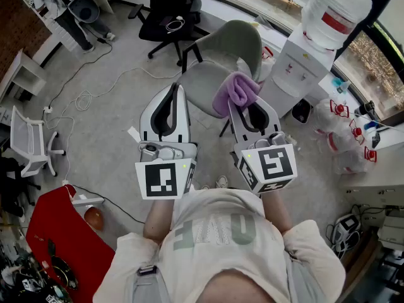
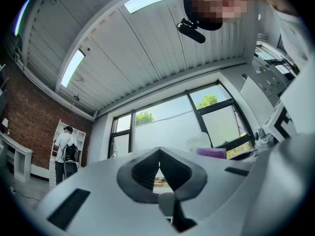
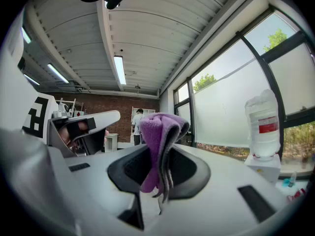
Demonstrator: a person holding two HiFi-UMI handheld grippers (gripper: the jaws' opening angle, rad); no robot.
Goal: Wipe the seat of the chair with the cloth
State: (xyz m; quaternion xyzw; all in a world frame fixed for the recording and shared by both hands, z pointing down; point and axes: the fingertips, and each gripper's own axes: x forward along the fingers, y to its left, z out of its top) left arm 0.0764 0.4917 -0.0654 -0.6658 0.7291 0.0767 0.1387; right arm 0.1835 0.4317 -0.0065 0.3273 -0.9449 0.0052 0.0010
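A grey-green chair point(image 1: 214, 74) with a curved back stands on the floor ahead of me. My right gripper point(image 1: 241, 101) is shut on a folded purple cloth point(image 1: 235, 91), held up over the seat's right edge; in the right gripper view the cloth point(image 3: 158, 141) sticks up from between the closed jaws. My left gripper point(image 1: 172, 93) hangs beside the seat's left edge, shut with nothing in it. Both gripper views tilt upward toward the ceiling and windows, and the left gripper view catches the purple cloth point(image 2: 211, 153) off to the right.
A white water dispenser point(image 1: 303, 59) with a big bottle point(image 1: 334, 8) stands right of the chair. A black office chair point(image 1: 167, 17) is behind it. Cables point(image 1: 82, 96) trail over the floor at left. A person point(image 1: 63, 5) stands far back left. A red case point(image 1: 60, 232) lies near my feet.
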